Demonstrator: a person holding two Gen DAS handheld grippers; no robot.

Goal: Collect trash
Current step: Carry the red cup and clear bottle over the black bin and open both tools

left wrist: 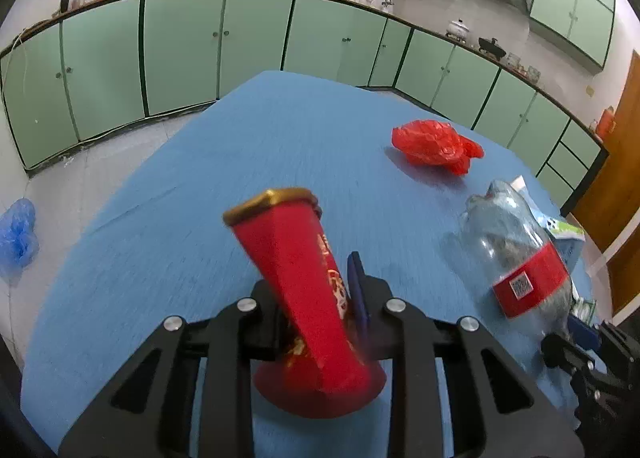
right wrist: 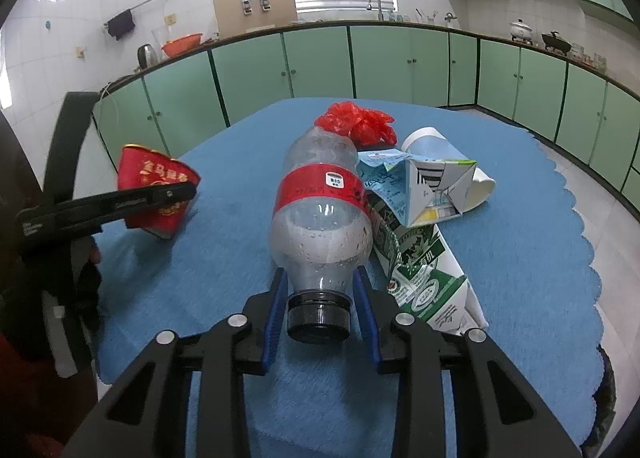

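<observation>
Your left tongs (left wrist: 316, 318) are clamped on the squashed red cup (left wrist: 304, 290), holding it tilted over the blue table (left wrist: 200, 178). Your right tongs (right wrist: 320, 298) pinch the bottle (right wrist: 320, 218) at its neck, by the black cap. The bottle lies on the table, touching the cartons (right wrist: 424, 258). A red bag (right wrist: 356, 124) sits behind it.

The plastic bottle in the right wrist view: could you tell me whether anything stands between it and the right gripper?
Nothing visible does. The right gripper already has its blue pads either side of the plastic bottle at its neck, just above the black cap. The flattened milk carton lies beside the bottle, outside the fingers.
</observation>
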